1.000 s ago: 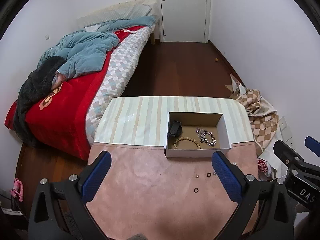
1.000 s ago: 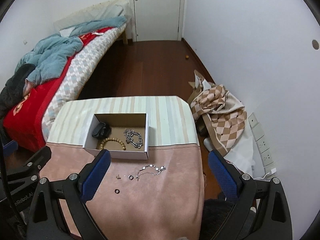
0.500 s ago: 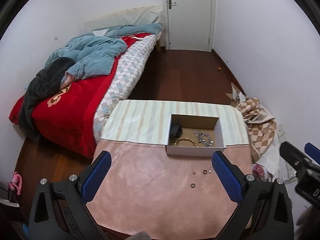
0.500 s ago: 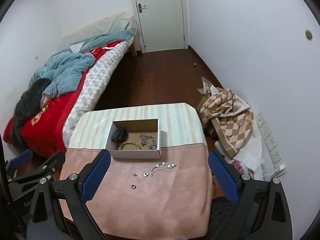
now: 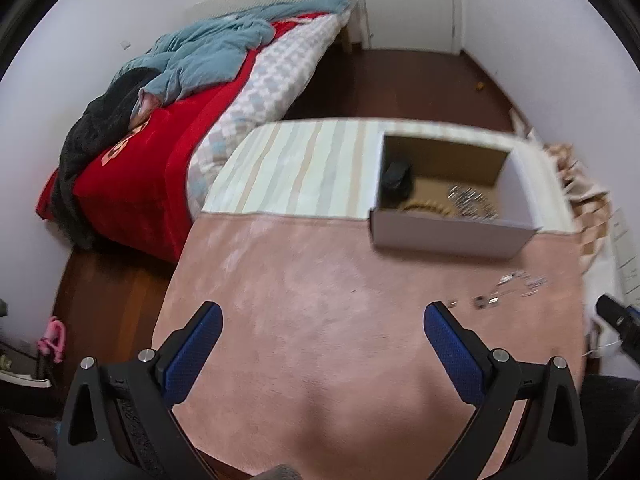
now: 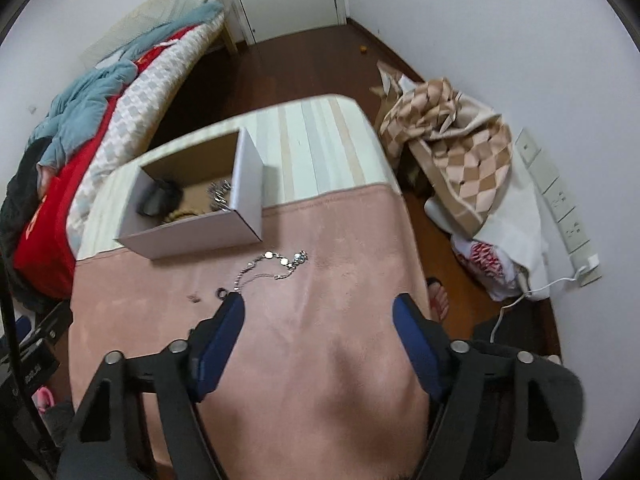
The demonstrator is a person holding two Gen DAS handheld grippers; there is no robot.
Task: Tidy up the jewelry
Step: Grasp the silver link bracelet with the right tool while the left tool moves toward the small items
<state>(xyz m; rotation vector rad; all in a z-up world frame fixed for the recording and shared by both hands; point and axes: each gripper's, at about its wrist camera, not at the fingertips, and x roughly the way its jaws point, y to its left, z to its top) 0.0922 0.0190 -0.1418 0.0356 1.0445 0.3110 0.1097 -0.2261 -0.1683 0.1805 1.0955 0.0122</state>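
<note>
Left gripper (image 5: 322,322): blue-padded jaws spread wide, empty, above the pink cloth-covered worktop (image 5: 304,304).
Right gripper (image 6: 318,312): jaws apart, grasping nothing, low over the worktop (image 6: 332,352).
Silver chain bracelet with round discs (image 6: 272,266): loose on the pink cloth, just beyond the right gripper's left finger.
Small dark ring (image 6: 221,291): beside that finger's tip.
White cardboard box (image 6: 192,236): open, behind the bracelet; holds a wooden bead bracelet (image 6: 178,215), a silver chain (image 6: 219,192) and a black object (image 6: 158,200).

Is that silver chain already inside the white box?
No, the silver chain lies on the pink cloth in front of the white box.
</note>
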